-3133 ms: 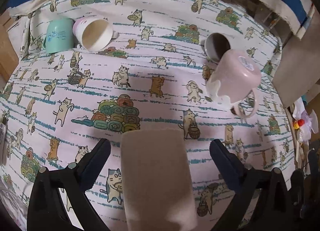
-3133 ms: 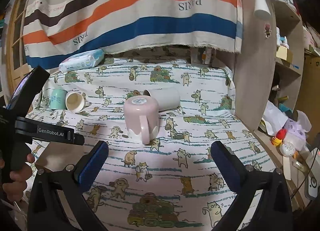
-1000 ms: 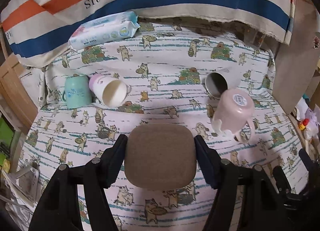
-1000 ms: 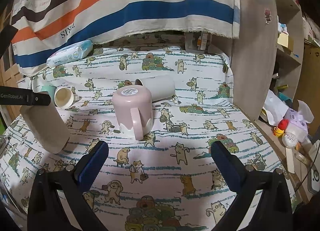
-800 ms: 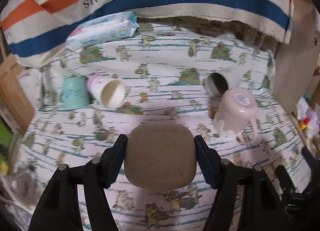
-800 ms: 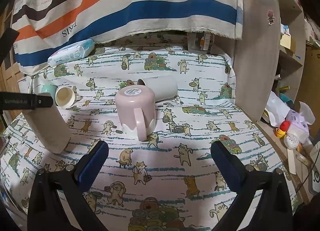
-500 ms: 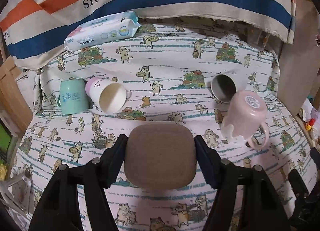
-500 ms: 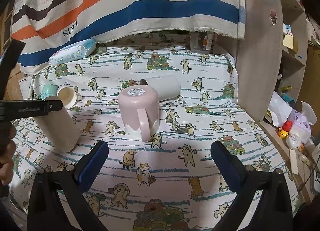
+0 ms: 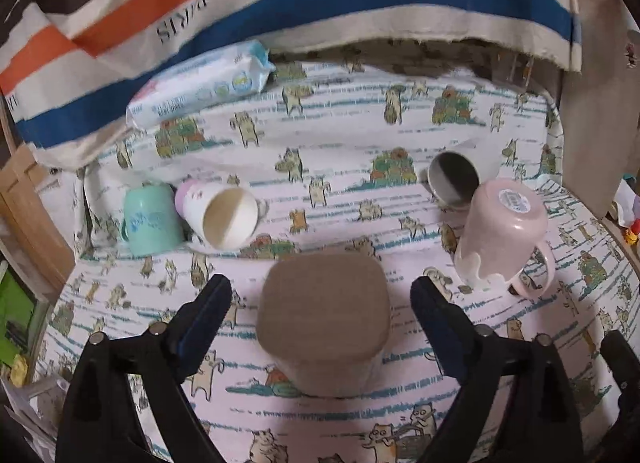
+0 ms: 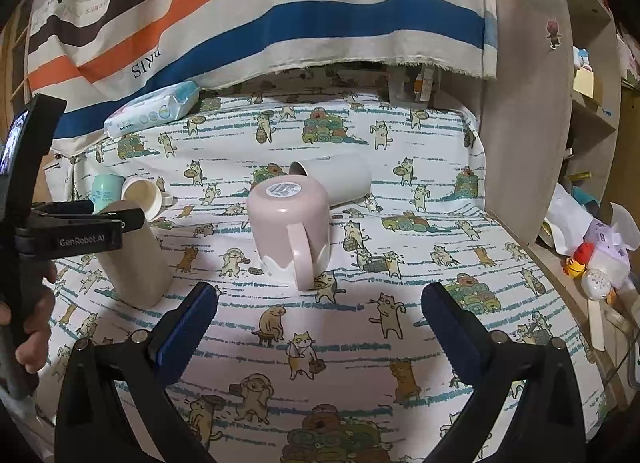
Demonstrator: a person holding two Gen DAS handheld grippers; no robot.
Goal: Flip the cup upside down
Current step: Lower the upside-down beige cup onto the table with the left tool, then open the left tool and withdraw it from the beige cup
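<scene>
A beige square cup (image 9: 324, 323) stands upside down on the cat-print cloth, between the spread fingers of my open left gripper (image 9: 320, 303); neither finger touches it. It also shows in the right wrist view (image 10: 134, 259), with the left gripper (image 10: 92, 229) around its top. A pink mug (image 10: 290, 231) stands upside down in the middle, also in the left wrist view (image 9: 500, 231). My right gripper (image 10: 318, 315) is open and empty, in front of the pink mug.
A grey cup (image 10: 340, 179) lies on its side behind the pink mug. A white cup (image 9: 224, 215) lies on its side beside a teal cup (image 9: 150, 221) at the left. A wipes pack (image 9: 200, 87) lies at the back. A wooden shelf unit (image 10: 552, 103) stands at the right.
My left gripper has opened and let go of the beige cup, which now stands upside down on the cloth. The right gripper has stayed open and nearly still.
</scene>
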